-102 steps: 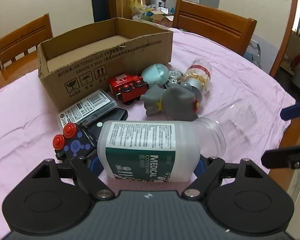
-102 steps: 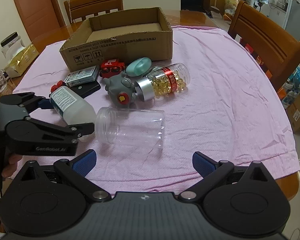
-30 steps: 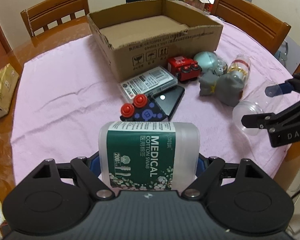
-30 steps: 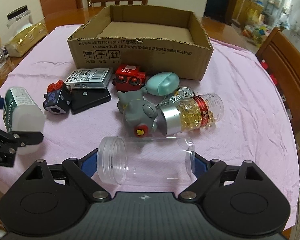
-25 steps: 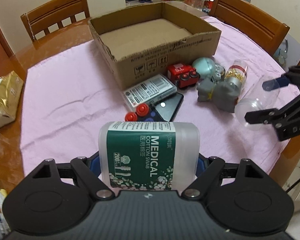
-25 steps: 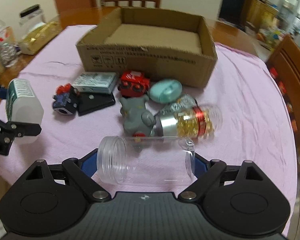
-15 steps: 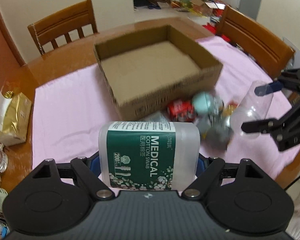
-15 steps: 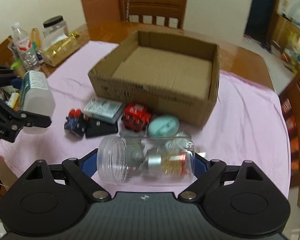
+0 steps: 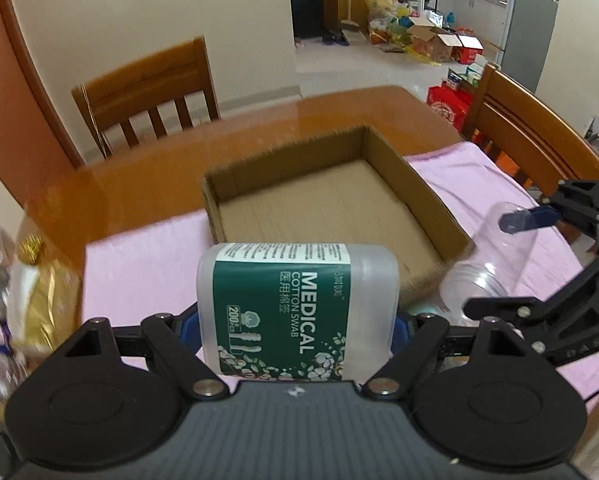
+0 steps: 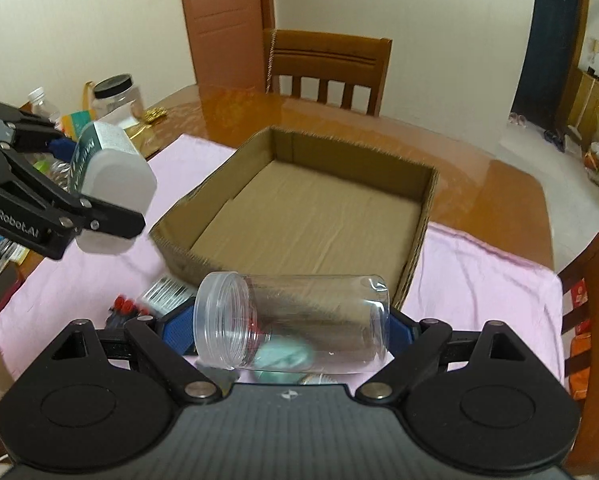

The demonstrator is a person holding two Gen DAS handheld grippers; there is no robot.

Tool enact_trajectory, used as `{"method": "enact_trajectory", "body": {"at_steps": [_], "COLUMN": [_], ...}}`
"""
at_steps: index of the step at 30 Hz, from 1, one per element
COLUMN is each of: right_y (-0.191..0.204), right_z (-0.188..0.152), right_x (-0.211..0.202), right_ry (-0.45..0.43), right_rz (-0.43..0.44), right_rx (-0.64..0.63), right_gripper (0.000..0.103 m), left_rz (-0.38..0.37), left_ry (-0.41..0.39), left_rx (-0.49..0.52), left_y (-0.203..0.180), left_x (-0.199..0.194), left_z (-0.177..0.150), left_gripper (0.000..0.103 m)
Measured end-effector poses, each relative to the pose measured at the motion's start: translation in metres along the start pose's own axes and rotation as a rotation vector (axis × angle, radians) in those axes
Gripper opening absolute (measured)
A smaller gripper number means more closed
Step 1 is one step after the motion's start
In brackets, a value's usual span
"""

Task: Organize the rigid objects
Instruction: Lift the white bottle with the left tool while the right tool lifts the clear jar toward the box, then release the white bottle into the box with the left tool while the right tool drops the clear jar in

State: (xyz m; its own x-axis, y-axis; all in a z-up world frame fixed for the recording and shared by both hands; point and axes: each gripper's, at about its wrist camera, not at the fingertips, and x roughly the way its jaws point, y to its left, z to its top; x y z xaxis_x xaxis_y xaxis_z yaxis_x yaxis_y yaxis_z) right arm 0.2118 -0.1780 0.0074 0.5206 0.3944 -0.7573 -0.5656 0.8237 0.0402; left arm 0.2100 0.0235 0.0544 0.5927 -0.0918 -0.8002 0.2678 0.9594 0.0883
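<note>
Cotton swab bottle (image 9: 297, 304) clamped sideways in my left gripper (image 9: 295, 330), held in air just short of cardboard box (image 9: 331, 208) near wall. Clear plastic jar (image 10: 293, 322) lying crosswise, pinched in my right gripper (image 10: 291, 330), hanging over box's near edge. Box open-topped, sits on pink cloth (image 10: 491, 276) over wooden surface (image 9: 259, 128). Small toys blurred below jar.

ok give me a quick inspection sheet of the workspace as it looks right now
surface: wooden table under a pink cloth
job's things: cotton swab bottle, clear jar, empty cardboard box
clutter: small toys and packets blurred near the box front; black-lidded jar at the table edge
grippers: left hand-held gripper shut on the bottle, right hand-held gripper shut on the jar, both lifted
cables: nothing seen
surroundings: wooden chairs, brown door
</note>
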Motion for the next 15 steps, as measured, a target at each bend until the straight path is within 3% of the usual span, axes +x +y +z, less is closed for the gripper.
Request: {"method": "enact_trajectory", "body": {"at_steps": [7, 15], "right_y": [-0.012, -0.032], "right_z": [0.016, 0.028], "right_x": [0.014, 0.035], "right_ry": [-0.018, -0.006], "right_rz": [-0.024, -0.043], "right_rx": [0.030, 0.082], "right_gripper": [0.093, 0.093], "left_rz": [-0.007, -0.026], "left_ry": [0.010, 0.080], "left_rx": [-0.054, -0.101], "left_y": [0.016, 0.019], "left_x": [0.046, 0.110], "left_z": [0.034, 0.060], "left_gripper": [0.082, 0.083]}}
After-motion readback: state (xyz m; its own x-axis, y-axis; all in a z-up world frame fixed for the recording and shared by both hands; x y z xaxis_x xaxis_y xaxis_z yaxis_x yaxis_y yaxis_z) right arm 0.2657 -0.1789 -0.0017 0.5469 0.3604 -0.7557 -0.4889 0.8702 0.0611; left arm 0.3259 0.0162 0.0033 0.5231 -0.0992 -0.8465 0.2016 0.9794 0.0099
